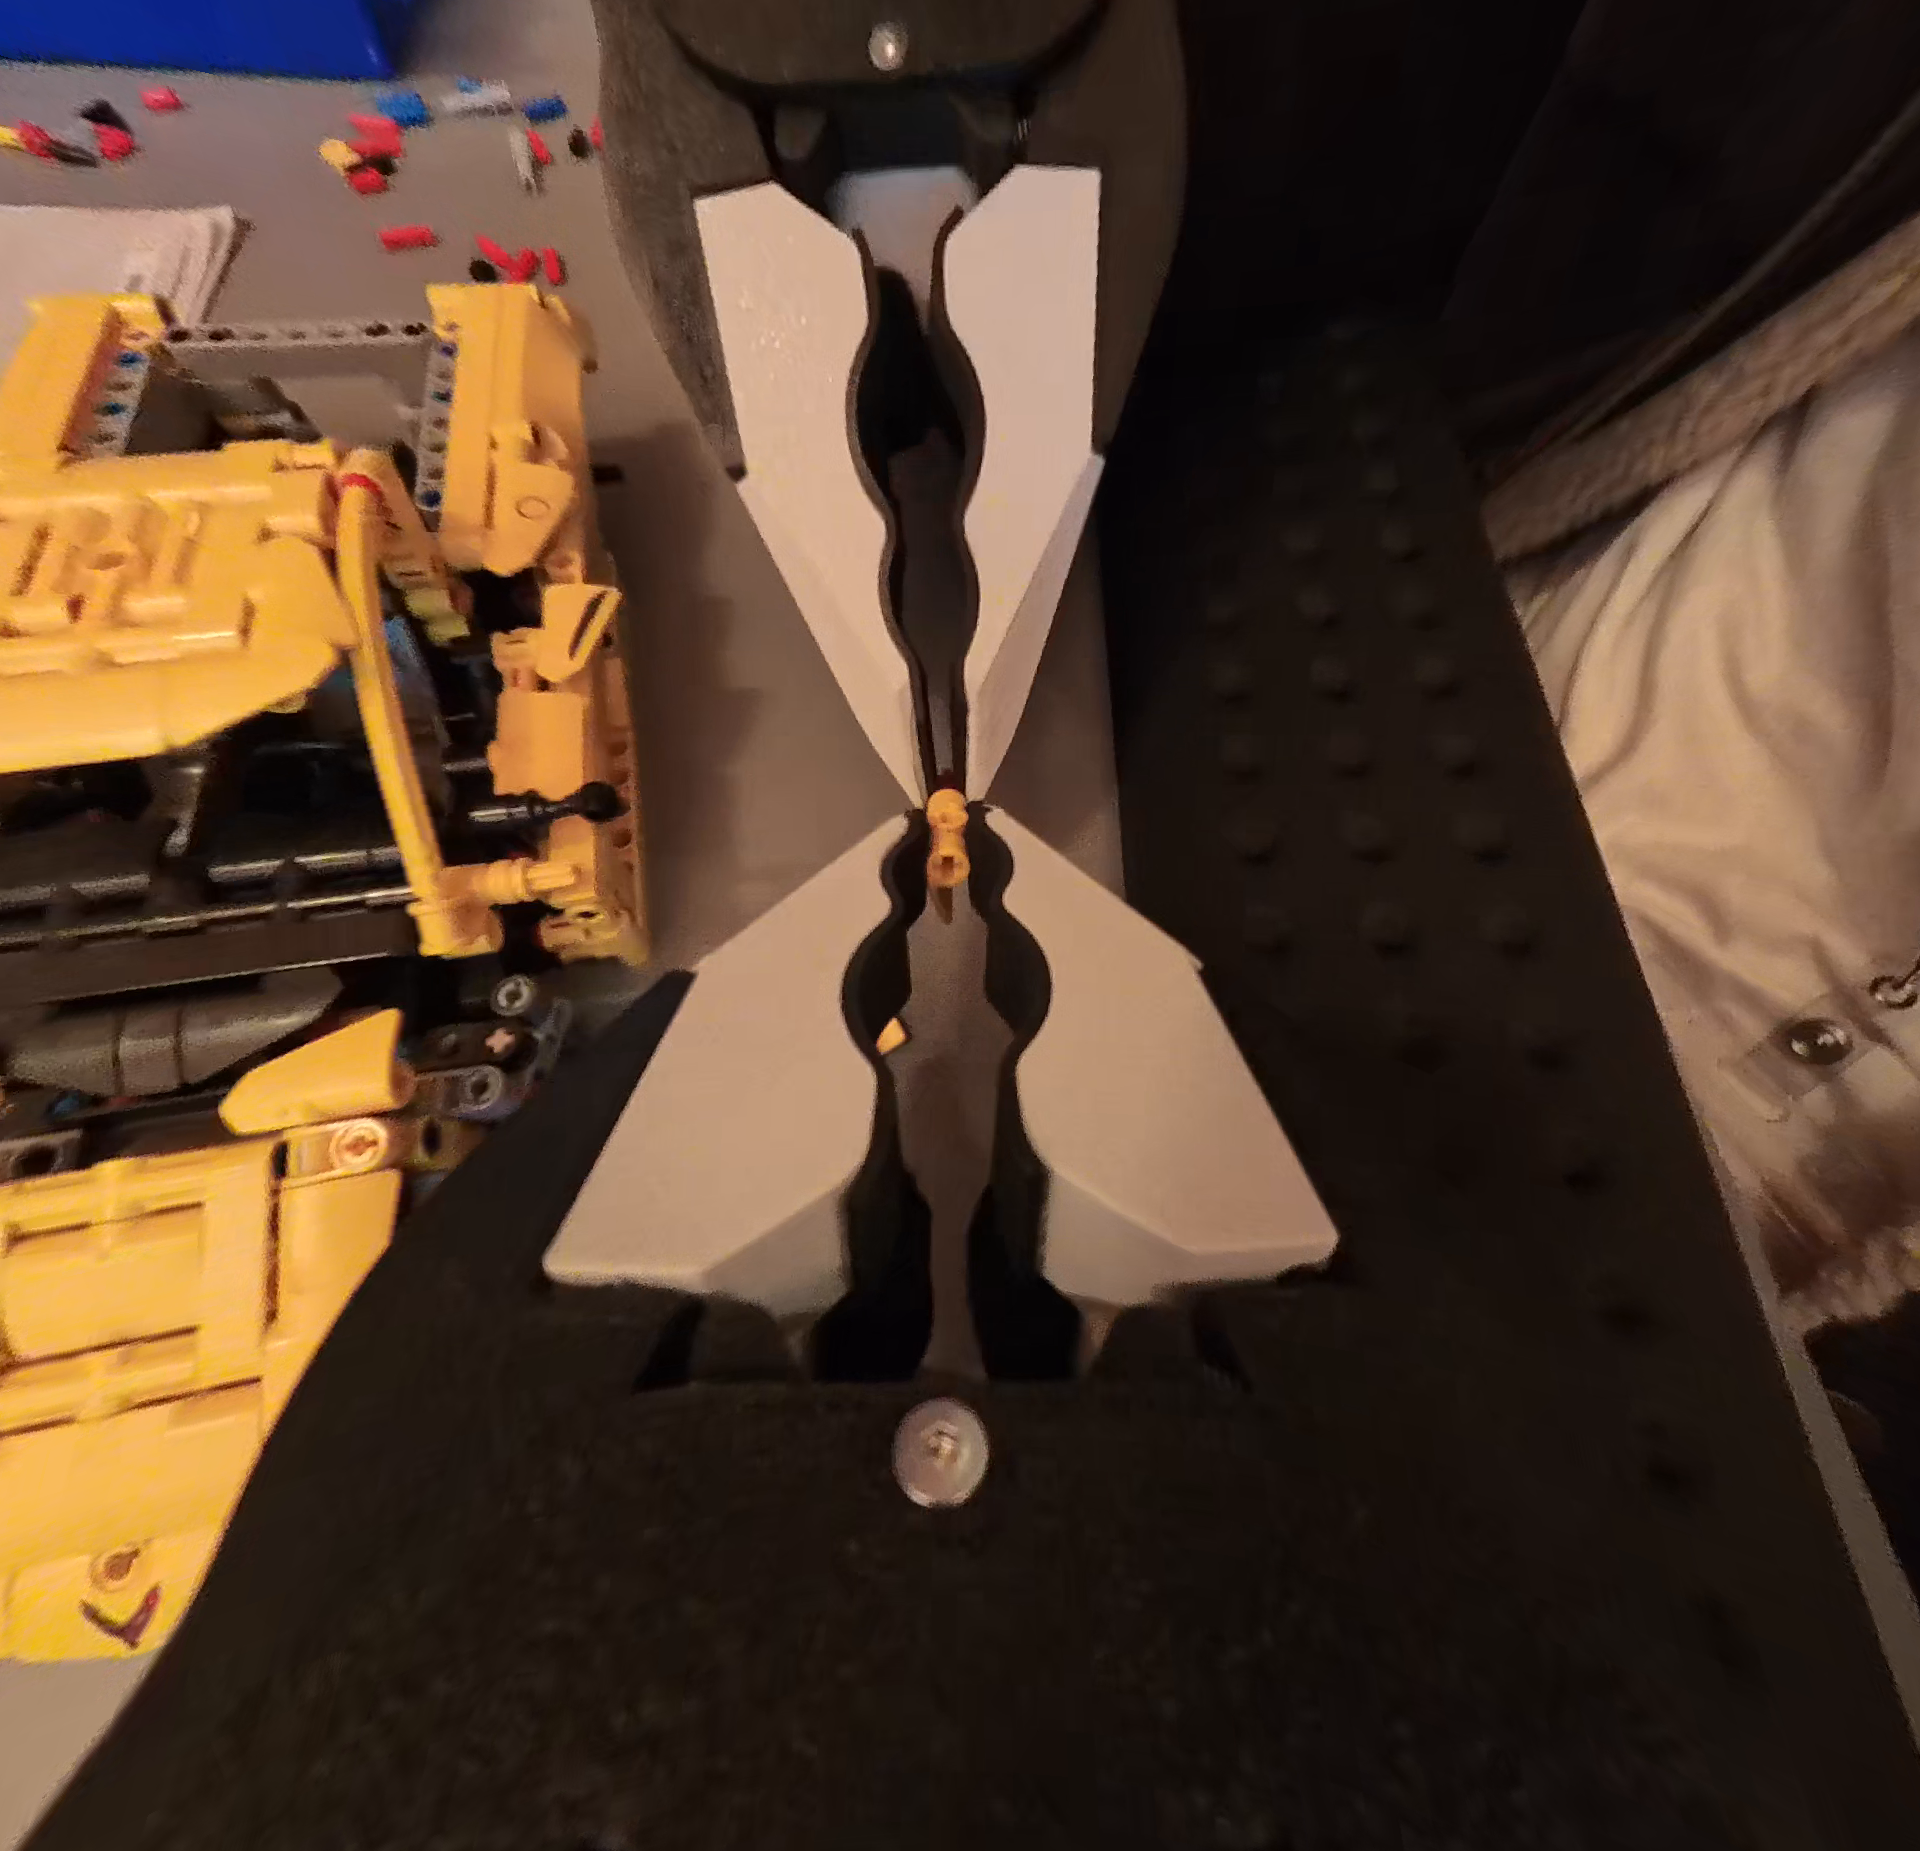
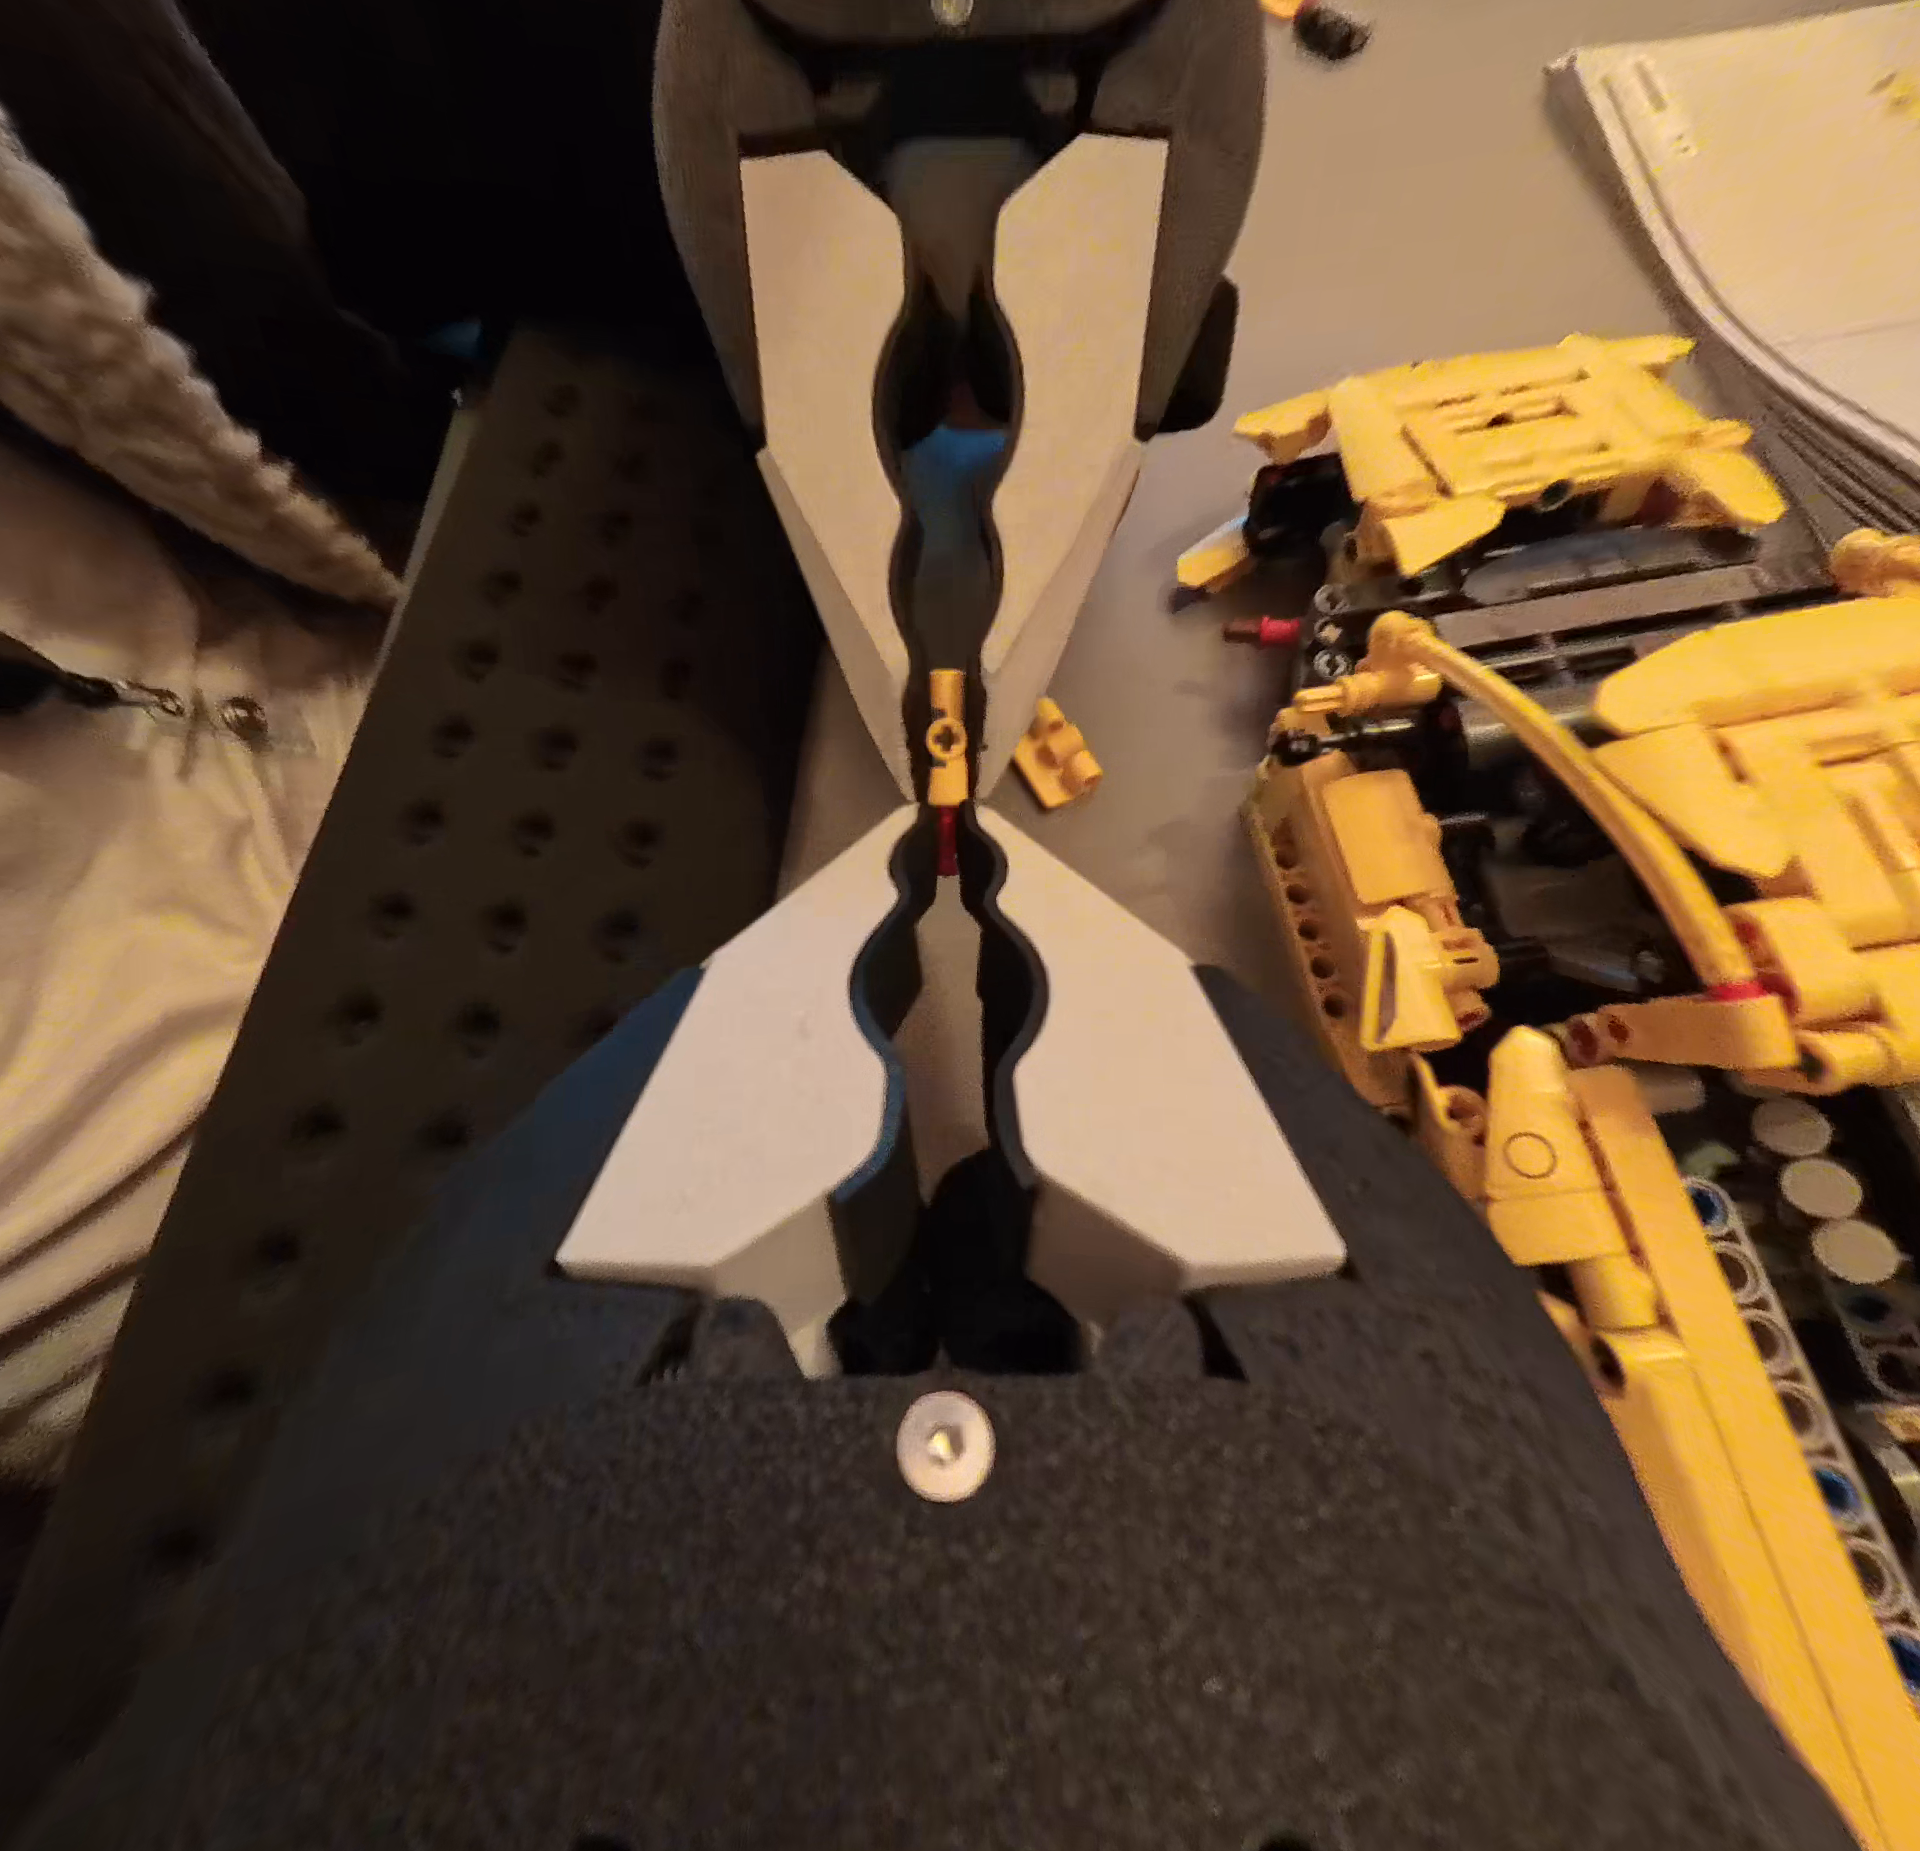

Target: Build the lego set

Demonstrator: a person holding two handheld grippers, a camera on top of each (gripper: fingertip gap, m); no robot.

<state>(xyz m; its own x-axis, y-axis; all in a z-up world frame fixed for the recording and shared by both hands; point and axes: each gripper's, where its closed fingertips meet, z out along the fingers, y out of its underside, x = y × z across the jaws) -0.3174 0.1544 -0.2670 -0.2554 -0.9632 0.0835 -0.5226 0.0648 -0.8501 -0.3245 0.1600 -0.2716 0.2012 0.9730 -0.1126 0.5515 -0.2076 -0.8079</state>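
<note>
While tip-to-tip, left tongs [image 1: 940, 814] and right tongs [image 2: 943, 814] both grasp yellow connector [image 2: 948, 739] (axis 12-to-6); model [image 2: 1558, 866] at 3 o'clock.

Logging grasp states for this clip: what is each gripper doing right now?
Left gripper: shut on a small yellow connector.
Right gripper: shut on a red pin.
</note>
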